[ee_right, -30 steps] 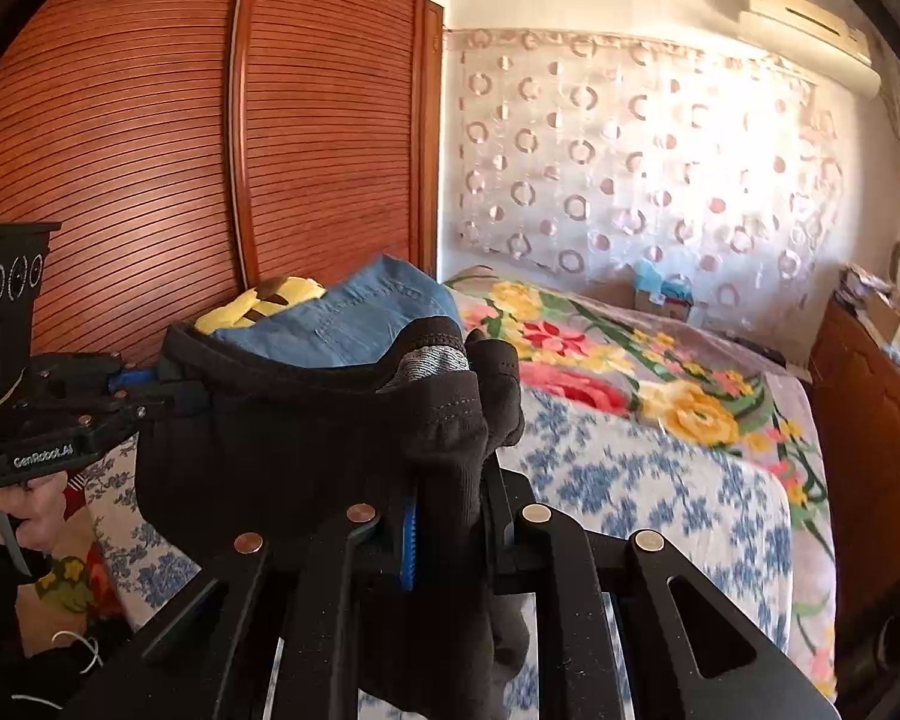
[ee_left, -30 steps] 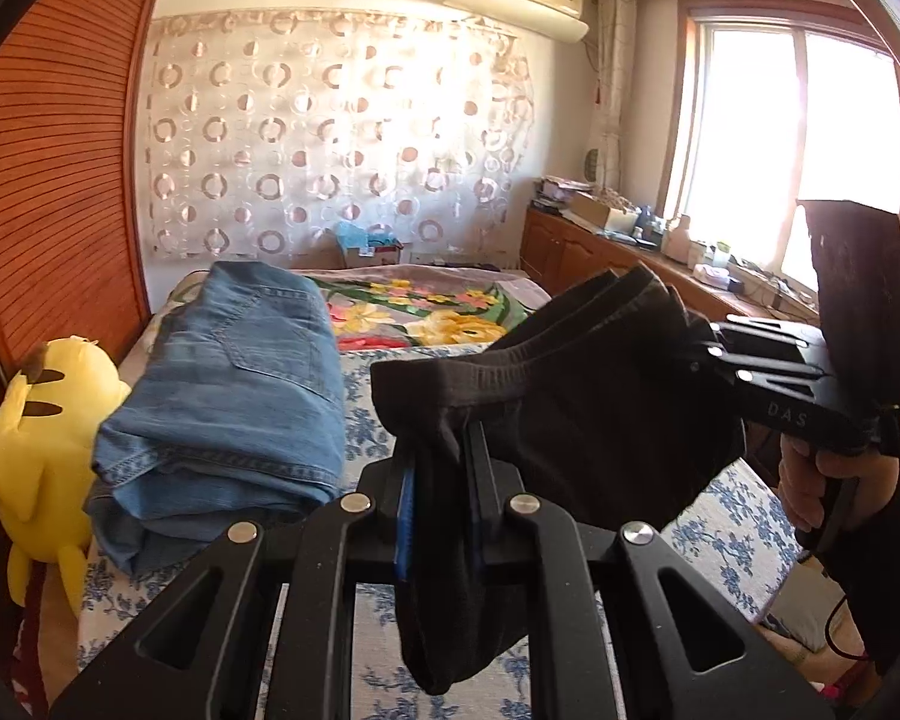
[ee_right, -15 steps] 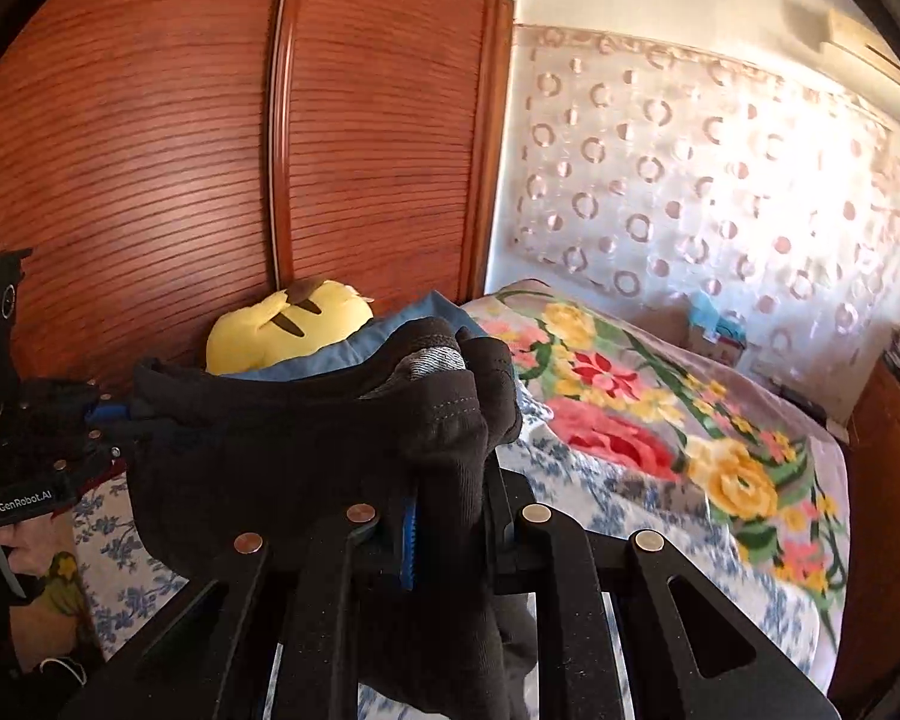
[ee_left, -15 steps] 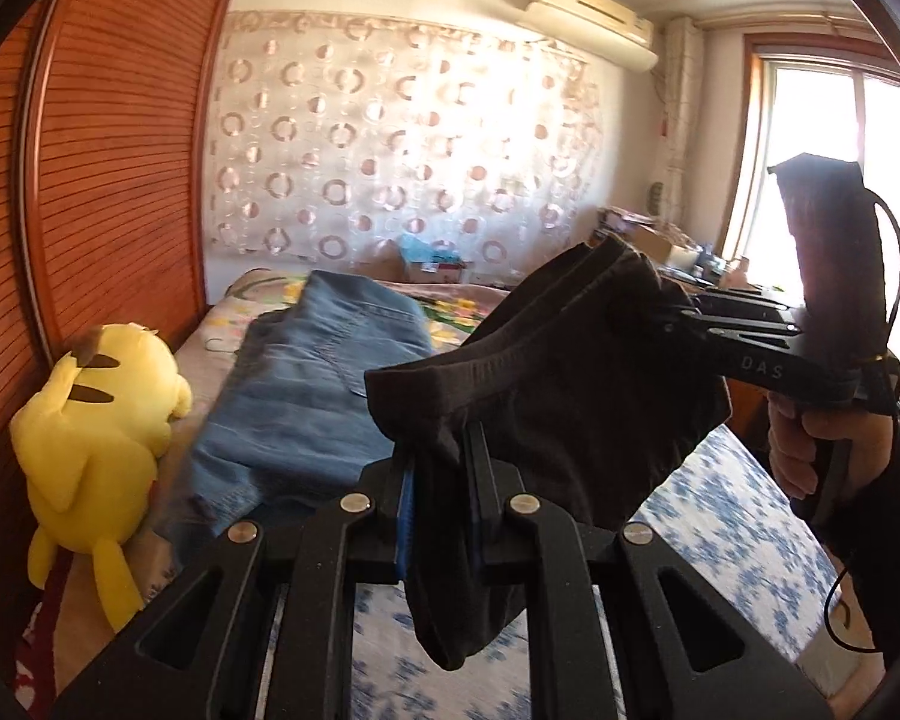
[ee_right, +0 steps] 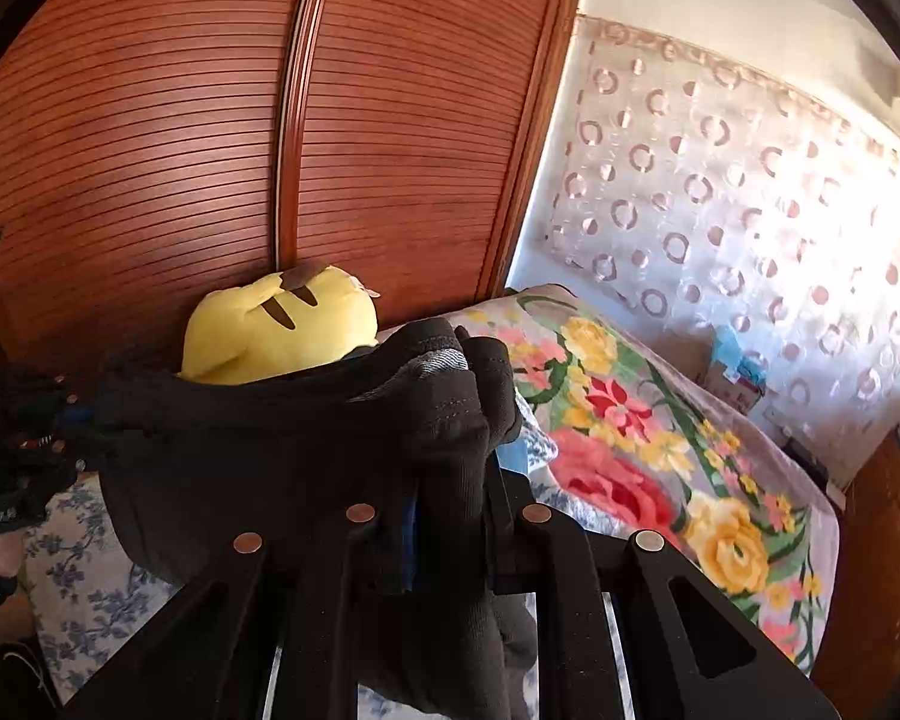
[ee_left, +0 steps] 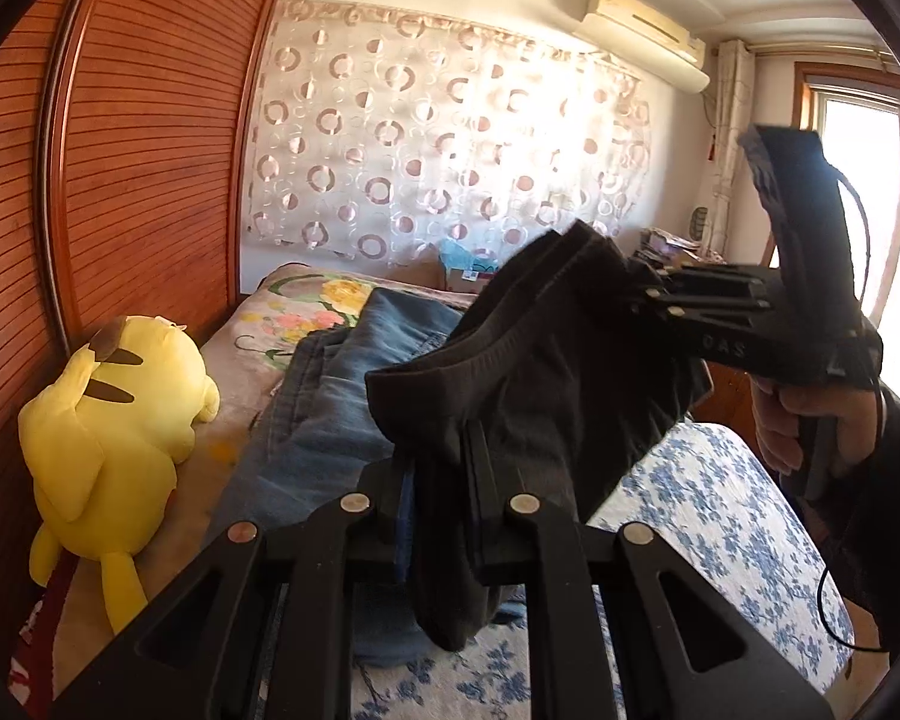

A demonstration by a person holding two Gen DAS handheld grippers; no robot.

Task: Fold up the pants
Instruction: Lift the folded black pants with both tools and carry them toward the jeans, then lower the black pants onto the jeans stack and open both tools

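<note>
A pair of folded black pants hangs in the air above the bed, stretched between both grippers. My left gripper is shut on one end of the cloth, which droops below its jaws. In the left wrist view the right gripper is shut on the other end, at the right. The right wrist view shows the black pants bunched in my right gripper, with the left gripper clamped on the cloth at the far left.
Folded blue jeans lie on the bed beneath the black pants. A yellow plush toy sits against the slatted wooden wardrobe. The blue-flowered bedsheet and a floral blanket cover the bed. A hand holds the right gripper's handle.
Both grippers have swung left with the black pants stretched between them. The plush toy and wardrobe have come further into view; the window has slid out to the right.
</note>
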